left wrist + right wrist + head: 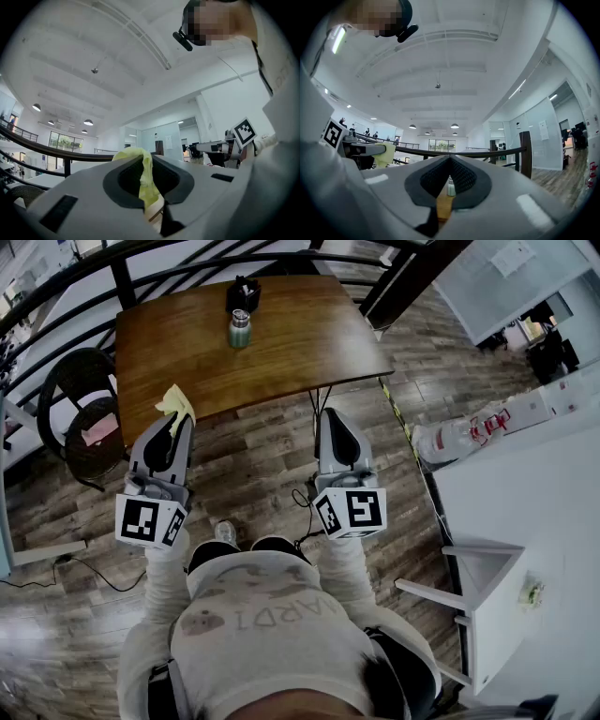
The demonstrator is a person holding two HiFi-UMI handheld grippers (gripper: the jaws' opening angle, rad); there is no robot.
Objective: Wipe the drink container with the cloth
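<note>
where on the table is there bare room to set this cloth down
The table has plenty of room for the cloth: the whole near half between the drink container and the front edge, plus both sides of it. Only the far middle is crowded, where the container stands right before a black object.

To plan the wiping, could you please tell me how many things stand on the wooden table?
2: the drink container near the far edge, and a black box just behind it.
</note>
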